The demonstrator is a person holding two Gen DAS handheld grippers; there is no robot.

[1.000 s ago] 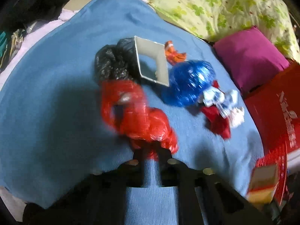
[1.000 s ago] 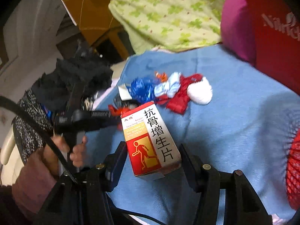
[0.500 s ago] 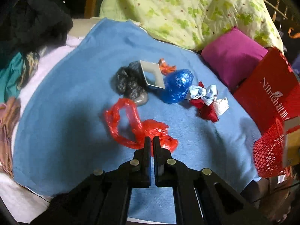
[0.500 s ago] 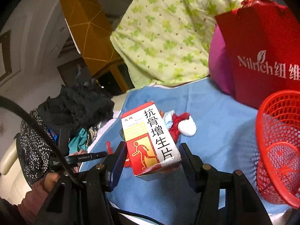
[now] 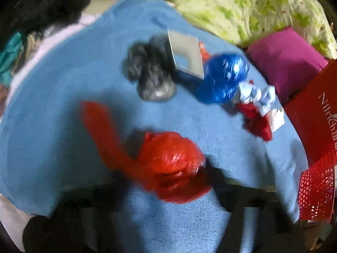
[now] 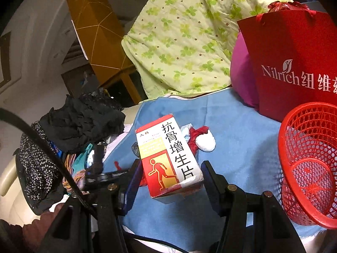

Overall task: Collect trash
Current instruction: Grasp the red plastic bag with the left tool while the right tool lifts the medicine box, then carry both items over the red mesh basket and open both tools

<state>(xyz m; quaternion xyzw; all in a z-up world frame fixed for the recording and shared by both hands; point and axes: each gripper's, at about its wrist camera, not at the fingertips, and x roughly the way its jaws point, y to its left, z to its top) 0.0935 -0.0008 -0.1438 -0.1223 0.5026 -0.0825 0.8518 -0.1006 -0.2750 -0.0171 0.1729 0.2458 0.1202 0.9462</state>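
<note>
A crumpled red plastic bag (image 5: pixel 168 164) lies on the blue blanket (image 5: pixel 52 116), its long handle trailing to the left. My left gripper (image 5: pixel 170 181) is badly blurred. Its jaws are opening, with the bunched part of the bag between them. My right gripper (image 6: pixel 170 175) is shut on a red, yellow and white medicine box (image 6: pixel 168 154), held above the blanket to the left of a red mesh basket (image 6: pixel 294 147). Farther back lie a black bag (image 5: pixel 151 73), a white open box (image 5: pixel 185 52), a blue bag (image 5: pixel 223 78) and red and white wrappers (image 5: pixel 259 105).
A red paper bag (image 6: pixel 294 63) stands behind the basket, beside a magenta pillow (image 5: pixel 286 59) and a green-patterned quilt (image 6: pixel 185 42). Dark clothes (image 6: pixel 84 122) are piled at the blanket's left edge. A person's hand (image 6: pixel 42 227) is at the lower left.
The left jaws, shut half a second ago at the red bag's near edge, now stand apart around the bag. The right gripper rose with the box, bringing the basket into view.
</note>
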